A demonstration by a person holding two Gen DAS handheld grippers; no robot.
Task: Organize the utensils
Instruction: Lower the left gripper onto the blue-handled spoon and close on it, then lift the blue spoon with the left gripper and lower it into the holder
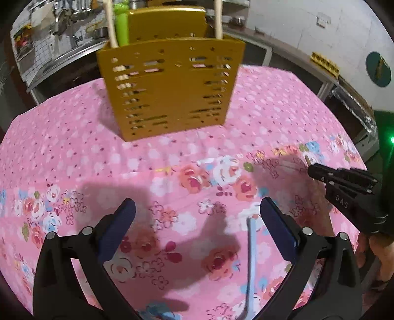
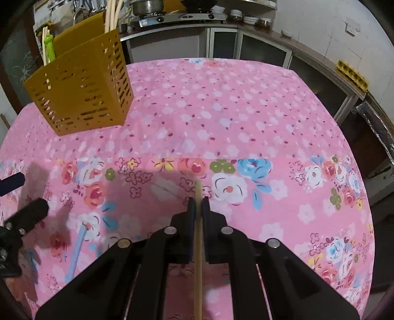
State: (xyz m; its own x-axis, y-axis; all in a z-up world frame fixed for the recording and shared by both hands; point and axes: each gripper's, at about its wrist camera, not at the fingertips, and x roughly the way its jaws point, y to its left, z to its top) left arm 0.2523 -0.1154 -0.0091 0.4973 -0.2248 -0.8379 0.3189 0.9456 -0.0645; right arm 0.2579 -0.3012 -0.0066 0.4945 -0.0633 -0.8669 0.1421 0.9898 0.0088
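A gold perforated utensil holder [image 1: 170,86] stands at the far side of the pink floral table; it also shows in the right wrist view [image 2: 81,88] at upper left. Chopsticks [image 2: 112,14] and a green utensil [image 1: 122,24] stick out of it. My right gripper [image 2: 199,200] is shut on a wooden chopstick [image 2: 198,258] that runs back along the fingers. It shows at the right of the left wrist view [image 1: 311,169]. My left gripper [image 1: 197,221] is open above the cloth. A light blue utensil handle [image 1: 251,258] lies just inside its right finger and shows in the right wrist view [image 2: 77,248].
The pink floral tablecloth [image 2: 221,110] covers the table. A kitchen counter with a stove and pots [image 2: 172,14] runs behind it. A yellow egg tray [image 2: 352,73] sits on the counter to the right.
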